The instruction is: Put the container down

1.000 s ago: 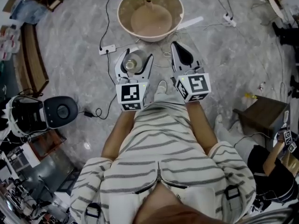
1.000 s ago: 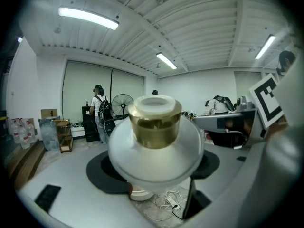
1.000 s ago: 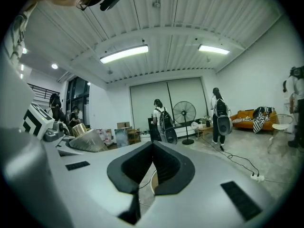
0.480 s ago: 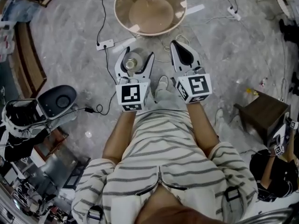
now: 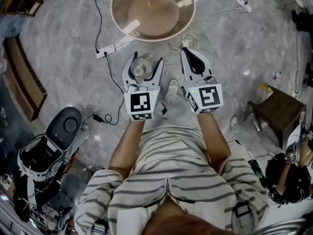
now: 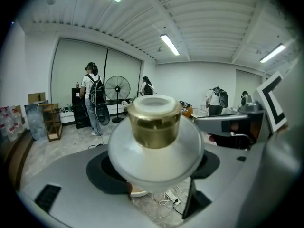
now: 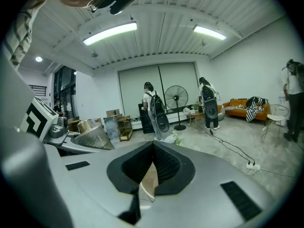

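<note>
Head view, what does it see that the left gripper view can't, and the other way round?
Only the head view shows the person's striped shirt and the dark stool. Only the left gripper view shows the standing fan, the ceiling lights and people with backpacks. Both show the container, pale and round with a gold neck, clamped in the left gripper.

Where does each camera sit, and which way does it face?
Head view: on the person's head, facing down at striped shirt, left gripper, right gripper.
Left gripper view: on that gripper, facing along jaws shut on a frosted container with gold collar.
Right gripper view: likewise, along shut, empty jaws.
Shared: all show the container.
</note>
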Demonstrator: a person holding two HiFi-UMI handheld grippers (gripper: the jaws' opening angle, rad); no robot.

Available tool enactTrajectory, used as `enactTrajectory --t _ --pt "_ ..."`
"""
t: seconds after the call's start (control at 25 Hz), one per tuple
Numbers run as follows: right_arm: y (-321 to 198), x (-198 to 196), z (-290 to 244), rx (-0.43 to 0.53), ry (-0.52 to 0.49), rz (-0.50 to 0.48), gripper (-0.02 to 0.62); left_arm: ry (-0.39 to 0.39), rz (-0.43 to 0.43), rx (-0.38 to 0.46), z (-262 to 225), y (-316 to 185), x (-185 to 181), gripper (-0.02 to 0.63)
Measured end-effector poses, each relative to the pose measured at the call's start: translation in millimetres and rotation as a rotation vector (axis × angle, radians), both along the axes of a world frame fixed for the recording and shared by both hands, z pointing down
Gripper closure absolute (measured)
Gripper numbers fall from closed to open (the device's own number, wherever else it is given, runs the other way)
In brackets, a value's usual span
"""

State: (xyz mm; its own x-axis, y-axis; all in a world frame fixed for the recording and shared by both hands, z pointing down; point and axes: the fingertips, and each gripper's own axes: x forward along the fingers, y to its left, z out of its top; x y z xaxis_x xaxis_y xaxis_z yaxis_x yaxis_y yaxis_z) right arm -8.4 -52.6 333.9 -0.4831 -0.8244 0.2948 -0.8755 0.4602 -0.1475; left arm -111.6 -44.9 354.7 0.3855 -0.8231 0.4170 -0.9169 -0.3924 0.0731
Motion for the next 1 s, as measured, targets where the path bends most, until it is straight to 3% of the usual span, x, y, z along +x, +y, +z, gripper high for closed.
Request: enactTrajectory --t 0.44,0.84,1.0 --pt "-55.9 2.9 74.1 -0.087 0.009 0.05 0.586 -0.014 0.044 -0.086 75.0 -70.9 1.2 0.275" --pt "-47.0 41.5 143.8 -0.104 -0.023 0.097 0.586 -0.077 0.11 -0.056 150.1 -82.6 38.3 0.275" --pt "-74.0 40.3 171.6 -0.144 -0.02 0.099 0.586 -0.085 0.116 -0.095 186.6 -113.4 39.6 0.275"
